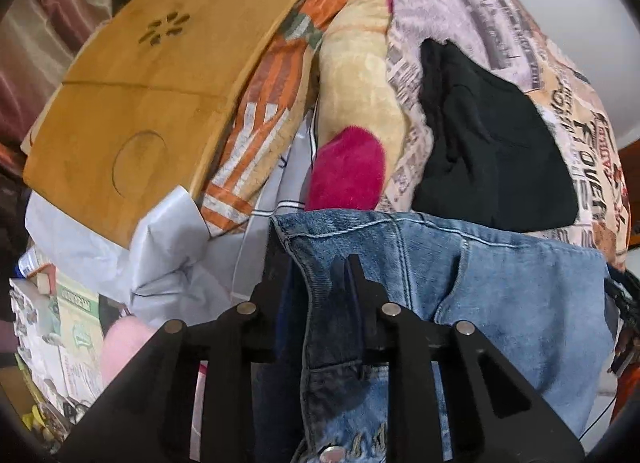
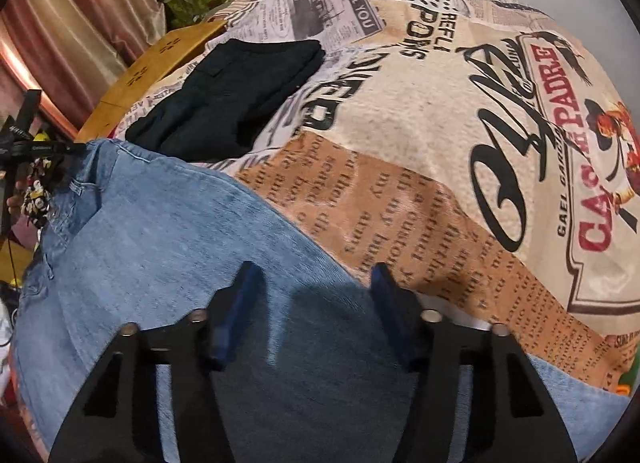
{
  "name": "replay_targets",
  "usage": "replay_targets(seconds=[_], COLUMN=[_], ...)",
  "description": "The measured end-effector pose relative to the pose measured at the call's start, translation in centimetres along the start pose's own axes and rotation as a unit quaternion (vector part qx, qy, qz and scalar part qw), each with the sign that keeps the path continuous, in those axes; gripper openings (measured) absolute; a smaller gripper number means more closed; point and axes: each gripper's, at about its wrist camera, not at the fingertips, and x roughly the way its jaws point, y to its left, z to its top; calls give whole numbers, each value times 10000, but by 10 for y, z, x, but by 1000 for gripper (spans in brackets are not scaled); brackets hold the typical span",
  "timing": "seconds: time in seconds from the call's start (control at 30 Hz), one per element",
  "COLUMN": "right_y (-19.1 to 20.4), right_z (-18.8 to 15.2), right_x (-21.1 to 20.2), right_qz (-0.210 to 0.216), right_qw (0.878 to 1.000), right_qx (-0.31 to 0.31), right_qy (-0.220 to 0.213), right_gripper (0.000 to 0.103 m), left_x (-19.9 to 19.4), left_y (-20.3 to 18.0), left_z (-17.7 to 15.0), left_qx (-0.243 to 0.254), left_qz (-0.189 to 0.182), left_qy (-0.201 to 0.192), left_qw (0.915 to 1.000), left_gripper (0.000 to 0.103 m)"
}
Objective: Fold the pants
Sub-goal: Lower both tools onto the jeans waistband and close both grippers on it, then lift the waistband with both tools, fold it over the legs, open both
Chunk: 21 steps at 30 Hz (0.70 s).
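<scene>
Your left gripper (image 1: 316,263) has its black jaws clamped on a fold of the light blue denim jeans (image 1: 520,303) at their waistband corner, the cloth bunched between the fingers. Your right gripper (image 2: 316,295) points down at the jeans (image 2: 160,243) with its blue-padded fingers (image 2: 244,303) standing apart on the flat denim; nothing is pinched between them, so it is open. The jeans lie spread over the near edge of the printed newspaper-pattern blanket (image 2: 400,143) that covers the bed. Beyond them, toward the blanket's far side, rests a folded black garment (image 2: 232,103). Just beside that, at the blanket's edge, sits a bamboo lap tray with cut-out flower holes (image 1: 160,83).
</scene>
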Motion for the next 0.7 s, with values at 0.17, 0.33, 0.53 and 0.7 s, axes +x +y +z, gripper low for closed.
replay_targets(seconds=[0.17, 0.33, 0.53, 0.7], right_y=[4, 11, 33, 56], right_z=[-3, -5, -13, -26], right_x=[1, -2, -20, -56], right_qz=[33, -234, -470, -562], right_qw=[10000, 9996, 9985, 9969], right_qx=[5, 40, -201, -306], right_qy=[-80, -153, -189, -460], right_gripper=[28, 15, 6, 6], left_x=[15, -1, -51, -99], left_y=[-6, -33, -42, -44], left_z=[6, -5, -16, -33], left_qx=[59, 679, 905, 965], left_qz=[241, 1055, 886, 664], left_qy=[-152, -658, -1164, -1458], left_qw=[9996, 9899, 9851, 9824], left_gripper=[14, 8, 7, 6])
